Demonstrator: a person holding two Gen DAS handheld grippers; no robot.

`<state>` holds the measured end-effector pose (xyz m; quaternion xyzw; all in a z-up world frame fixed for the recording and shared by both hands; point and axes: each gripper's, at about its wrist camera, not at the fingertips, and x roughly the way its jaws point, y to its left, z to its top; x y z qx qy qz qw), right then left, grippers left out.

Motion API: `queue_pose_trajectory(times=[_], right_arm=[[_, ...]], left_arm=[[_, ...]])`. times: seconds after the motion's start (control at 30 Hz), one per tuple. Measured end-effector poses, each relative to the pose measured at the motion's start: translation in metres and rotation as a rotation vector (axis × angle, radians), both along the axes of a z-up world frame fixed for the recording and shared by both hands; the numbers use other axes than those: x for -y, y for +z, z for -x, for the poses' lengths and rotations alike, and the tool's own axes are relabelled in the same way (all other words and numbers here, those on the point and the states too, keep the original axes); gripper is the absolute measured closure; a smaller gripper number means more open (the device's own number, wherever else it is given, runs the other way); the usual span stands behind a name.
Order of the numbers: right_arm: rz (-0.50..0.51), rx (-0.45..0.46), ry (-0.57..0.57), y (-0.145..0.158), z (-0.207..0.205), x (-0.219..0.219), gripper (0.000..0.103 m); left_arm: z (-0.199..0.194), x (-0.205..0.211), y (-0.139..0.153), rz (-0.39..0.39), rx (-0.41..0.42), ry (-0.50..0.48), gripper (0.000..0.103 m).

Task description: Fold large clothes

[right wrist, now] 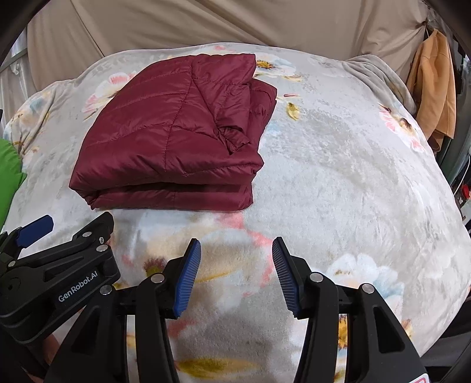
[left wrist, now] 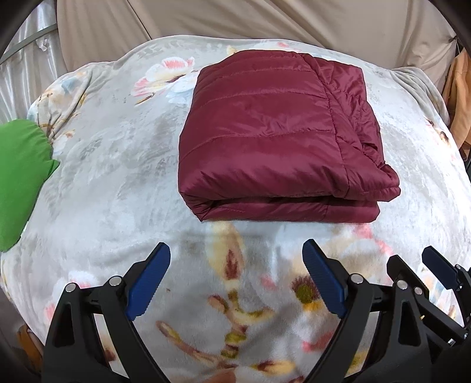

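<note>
A maroon quilted jacket [left wrist: 279, 132] [right wrist: 170, 141] lies folded into a thick rectangle on a floral fleece blanket [left wrist: 117, 176] [right wrist: 338, 176]. Its layered edges face me and the right side. My left gripper [left wrist: 237, 249] hovers over the blanket just short of the jacket's near edge, jaws wide open and empty. My right gripper [right wrist: 237, 244] is beside it on the right, also open with nothing between its blue pads, a little nearer than the jacket's front right corner. Each view catches the other gripper at its edge: the right gripper [left wrist: 435, 262] and the left gripper [right wrist: 76, 224].
A green padded item [left wrist: 20, 176] [right wrist: 8, 173] lies at the blanket's left edge. An orange garment [right wrist: 432, 94] hangs at the far right. A beige curtain [left wrist: 235, 20] runs behind the bed. Bare blanket spreads to the jacket's right.
</note>
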<state>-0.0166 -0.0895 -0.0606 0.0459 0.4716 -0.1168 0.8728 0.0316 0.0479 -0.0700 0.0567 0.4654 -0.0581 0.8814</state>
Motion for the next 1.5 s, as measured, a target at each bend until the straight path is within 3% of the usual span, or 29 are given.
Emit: queue_pose_trajectory(times=[1.5], right_arm=[[-0.026, -0.012, -0.034, -0.0062, 0.0037, -0.0005, 0.053]], left_arm=[[0.0013, -0.0005, -0.0097, -0.021, -0.018, -0.008, 0.017]])
